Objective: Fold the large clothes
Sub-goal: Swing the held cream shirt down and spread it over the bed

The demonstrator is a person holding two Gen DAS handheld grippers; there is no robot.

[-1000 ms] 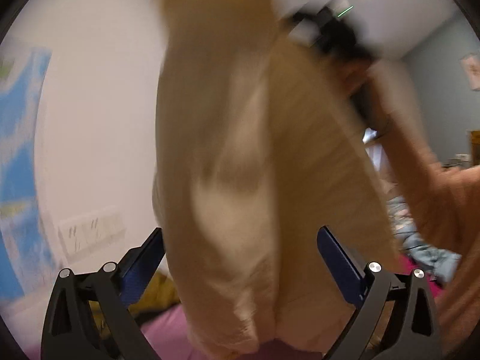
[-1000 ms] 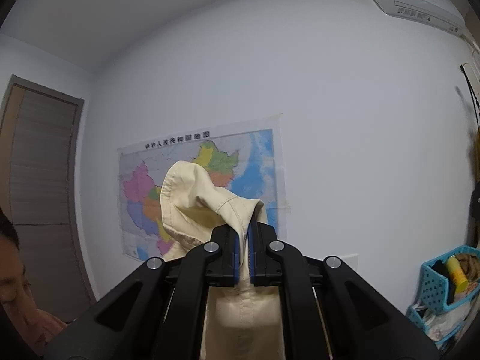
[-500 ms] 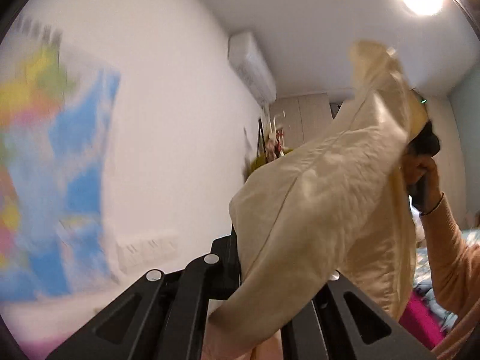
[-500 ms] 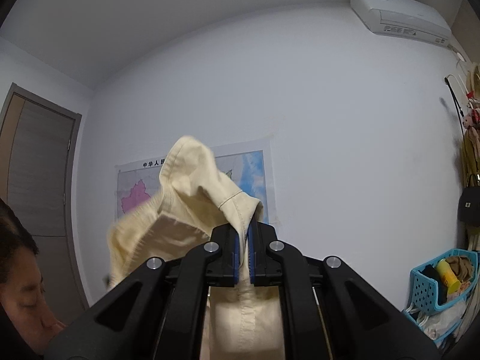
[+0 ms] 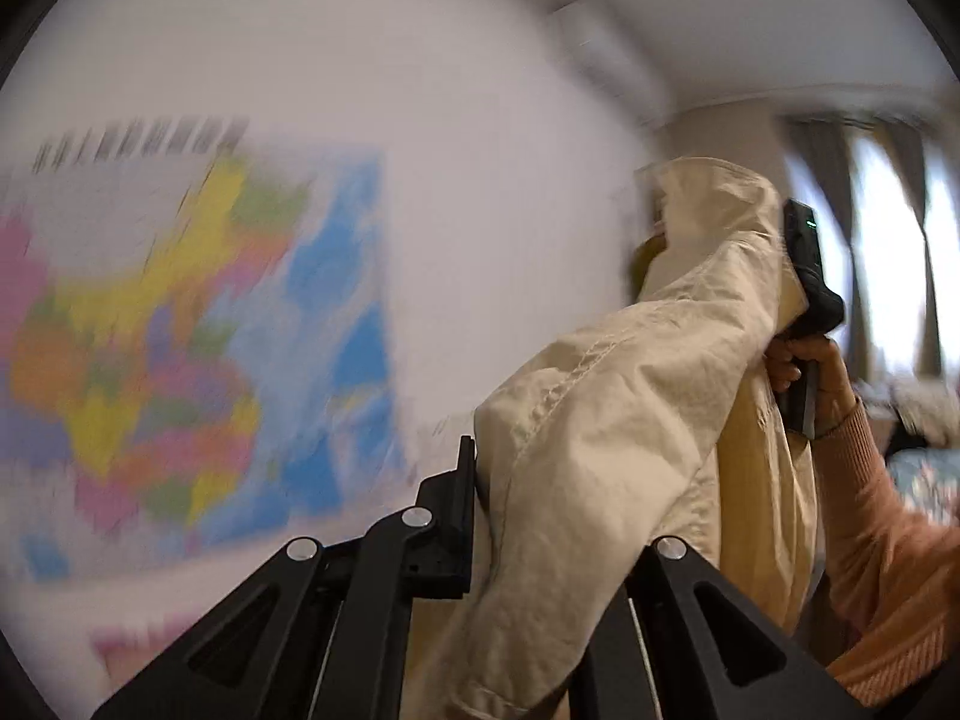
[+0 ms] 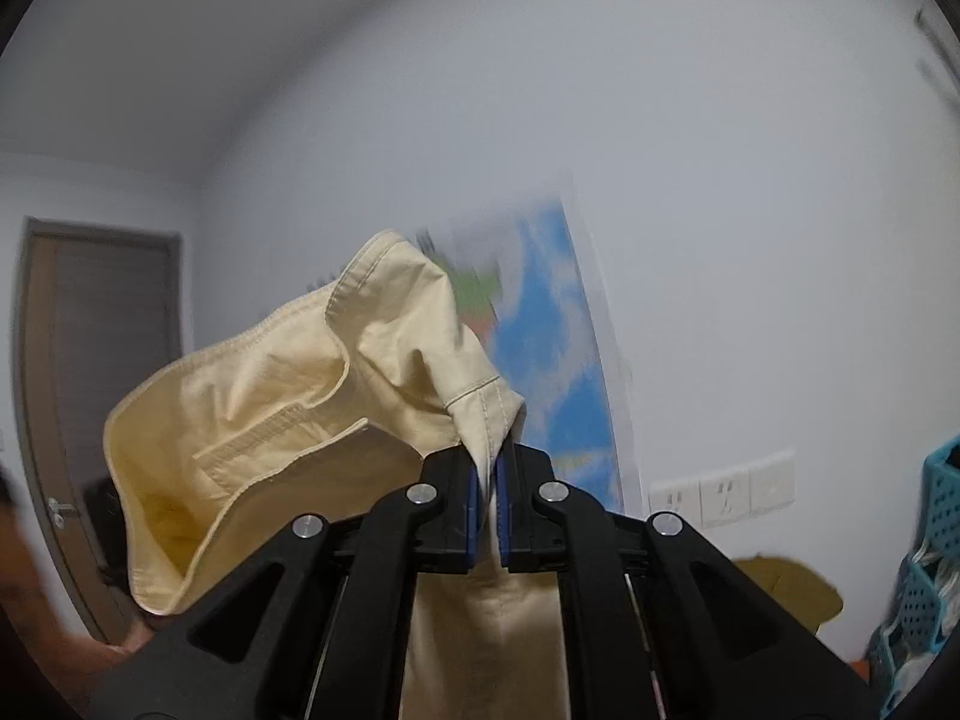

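Two grippers held one cream garment [image 5: 630, 420] up in the air before a white wall [image 6: 720, 180] with a coloured map [image 5: 180, 330]. Its cloth draped between them. The left gripper [image 5: 498, 516] was clamped on one bunched edge; the right gripper [image 6: 489, 498] was pinched tight on a stitched hem. A hand [image 5: 810, 366] gripped the right gripper's handle.

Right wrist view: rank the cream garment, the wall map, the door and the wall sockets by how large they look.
1. cream garment, though closest to the camera
2. door
3. wall map, partly hidden behind the garment, so unsure against the door
4. wall sockets
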